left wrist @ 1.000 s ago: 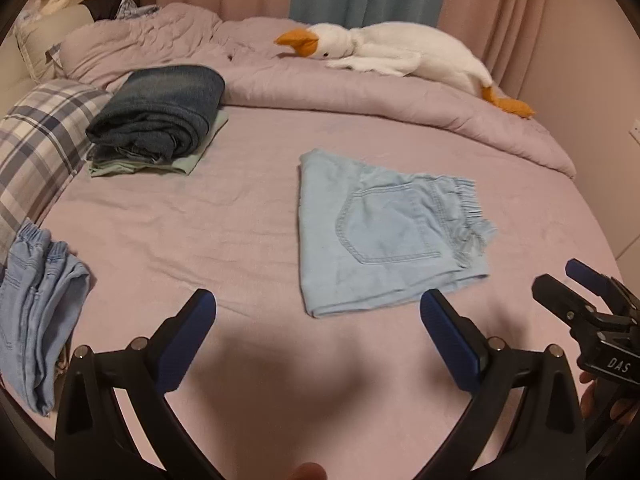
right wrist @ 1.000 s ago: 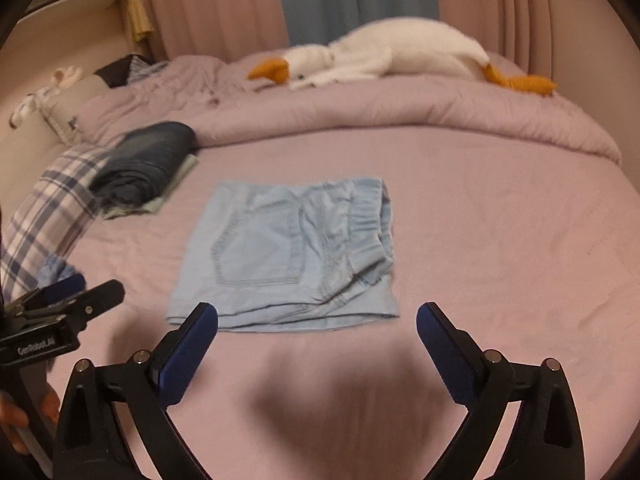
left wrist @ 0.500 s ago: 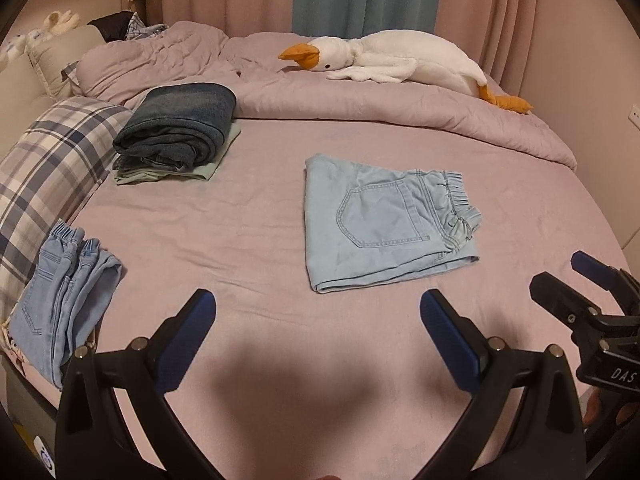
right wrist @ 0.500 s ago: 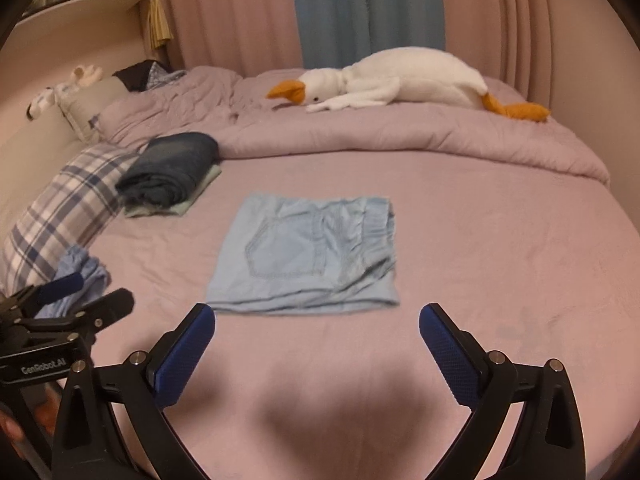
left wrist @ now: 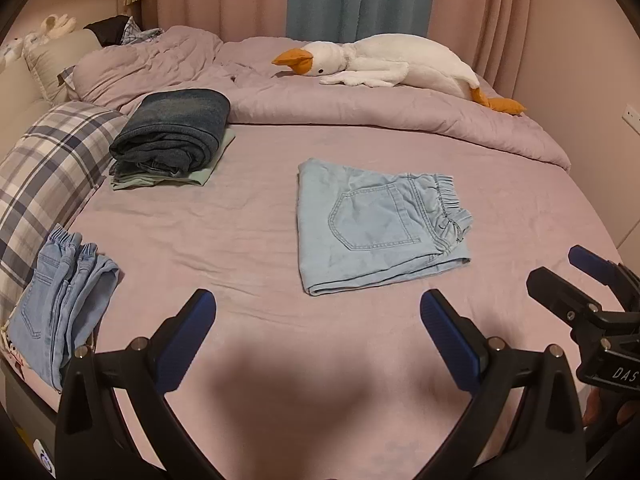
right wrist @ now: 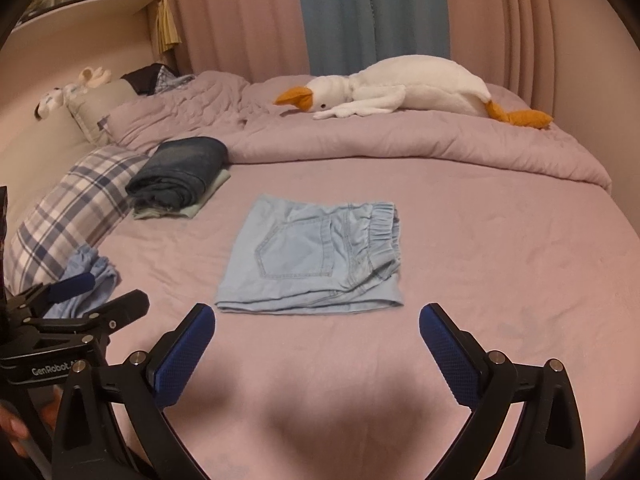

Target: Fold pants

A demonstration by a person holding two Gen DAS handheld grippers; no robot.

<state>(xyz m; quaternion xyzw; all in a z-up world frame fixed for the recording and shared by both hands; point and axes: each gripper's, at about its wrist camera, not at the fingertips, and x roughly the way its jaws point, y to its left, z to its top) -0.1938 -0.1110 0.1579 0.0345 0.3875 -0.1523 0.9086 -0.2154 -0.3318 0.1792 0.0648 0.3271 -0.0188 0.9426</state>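
Observation:
Light blue pants (left wrist: 372, 228) lie folded into a flat rectangle in the middle of the mauve bed, back pocket up, elastic waistband to the right; they also show in the right wrist view (right wrist: 316, 256). My left gripper (left wrist: 318, 316) is open and empty, held above the sheet short of the pants. My right gripper (right wrist: 316, 328) is open and empty, just short of the pants' near edge. Each gripper shows at the edge of the other's view, the right one (left wrist: 576, 280) and the left one (right wrist: 100, 296).
A stack of folded dark jeans (left wrist: 176, 132) on a pale green garment lies at the left. More light blue jeans (left wrist: 64, 304) lie at the bed's left edge beside a plaid pillow (left wrist: 44, 160). A plush goose (left wrist: 384, 64) lies on the rumpled duvet (left wrist: 360, 120) at the back.
Both grippers have pulled back and up from the folded pants, so the pants look smaller and farther. Both stay open. The pants have not moved.

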